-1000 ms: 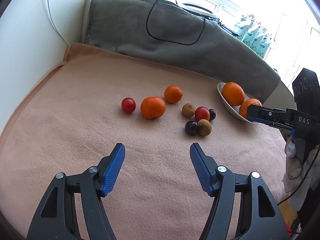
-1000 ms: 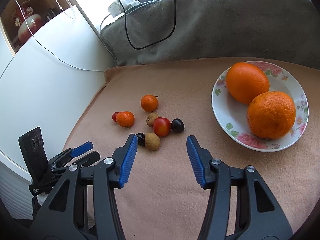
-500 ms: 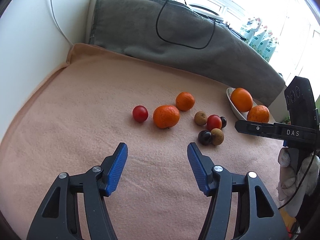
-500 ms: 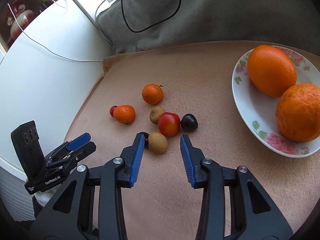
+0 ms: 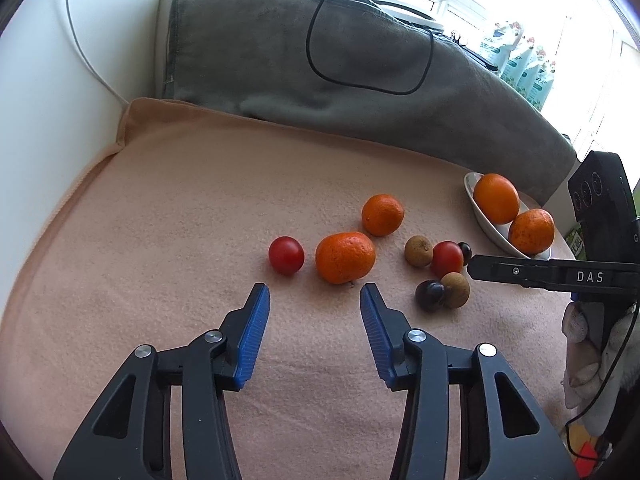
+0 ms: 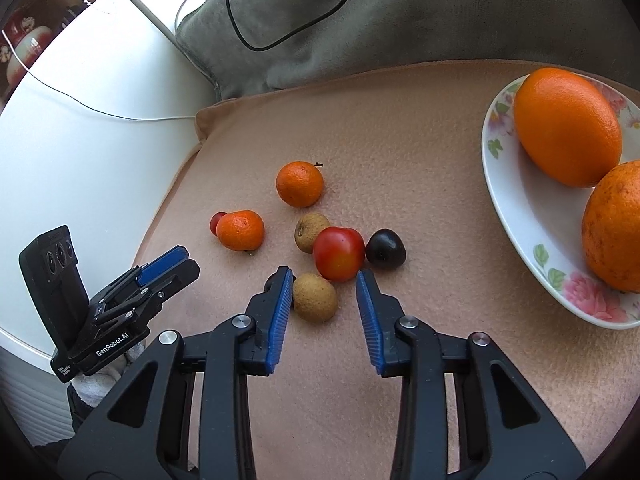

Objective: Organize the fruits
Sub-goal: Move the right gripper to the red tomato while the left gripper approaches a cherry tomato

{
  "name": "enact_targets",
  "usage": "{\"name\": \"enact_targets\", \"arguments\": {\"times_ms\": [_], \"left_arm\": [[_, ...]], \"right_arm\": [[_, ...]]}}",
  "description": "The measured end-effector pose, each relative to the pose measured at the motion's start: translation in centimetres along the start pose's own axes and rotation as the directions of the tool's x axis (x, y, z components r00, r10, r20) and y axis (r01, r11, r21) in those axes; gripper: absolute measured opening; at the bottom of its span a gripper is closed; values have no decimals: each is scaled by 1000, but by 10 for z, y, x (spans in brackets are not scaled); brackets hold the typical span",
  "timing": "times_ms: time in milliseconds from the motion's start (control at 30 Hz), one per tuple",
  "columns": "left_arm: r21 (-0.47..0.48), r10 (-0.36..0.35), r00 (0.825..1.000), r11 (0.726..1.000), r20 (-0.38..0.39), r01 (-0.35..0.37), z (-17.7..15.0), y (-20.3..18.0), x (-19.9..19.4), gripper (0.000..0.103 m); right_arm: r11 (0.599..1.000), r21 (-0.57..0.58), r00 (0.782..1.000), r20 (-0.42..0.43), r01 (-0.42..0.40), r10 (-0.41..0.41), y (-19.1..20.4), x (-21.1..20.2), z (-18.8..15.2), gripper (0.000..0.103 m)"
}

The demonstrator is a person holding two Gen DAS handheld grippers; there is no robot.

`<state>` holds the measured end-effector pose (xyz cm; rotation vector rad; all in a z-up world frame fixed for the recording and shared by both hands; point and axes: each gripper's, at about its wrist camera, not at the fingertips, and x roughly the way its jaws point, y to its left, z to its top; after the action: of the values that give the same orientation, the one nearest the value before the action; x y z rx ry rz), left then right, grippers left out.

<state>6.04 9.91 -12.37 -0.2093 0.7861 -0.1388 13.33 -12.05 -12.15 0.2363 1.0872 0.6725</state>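
I'm lining up on the brown longan (image 6: pixel 314 297), lower centre of the right wrist view, lying on the peach blanket (image 6: pixel 400 160); it's near-round, so no real long axis or heading to call. The right gripper (image 6: pixel 324 276) is straddling it, jaws just been closing, left pad about touching, right pad apart, so not clenched on it yet. Around it: red tomato (image 6: pixel 338 253), dark plum (image 6: pixel 385 249), second longan (image 6: pixel 310 230), two mandarins (image 6: pixel 240 229) (image 6: pixel 299 183). Progress, as I judge it: two oranges (image 6: pixel 566 126) sitting in the floral plate (image 6: pixel 516 216) at right edge, eight small fruits left loose. The left gripper (image 5: pixel 314 294) is released, jaws also narrowing with nothing between, tips just short of the big mandarin (image 5: pixel 345 257) at centre of its view.
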Motion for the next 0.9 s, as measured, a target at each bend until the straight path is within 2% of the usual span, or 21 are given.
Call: {"name": "enact_targets", "arguments": {"times_ms": [400,567,900], "left_arm": [[1,-9,1000,1000,-10,9,5,-1,11,46],[25,-44,999,999,-9,44,4,-11,9,46],[10,7,1000,1000,-12,-7,11,2,19,46]], "right_arm": [[999,37,1000,-18,-3,4,-6,13,2,32],[999,47,1000,-17,-5,6,-9,16,4,32],[998,69,1000,-9,-7,7,-11,19,9,32]]}}
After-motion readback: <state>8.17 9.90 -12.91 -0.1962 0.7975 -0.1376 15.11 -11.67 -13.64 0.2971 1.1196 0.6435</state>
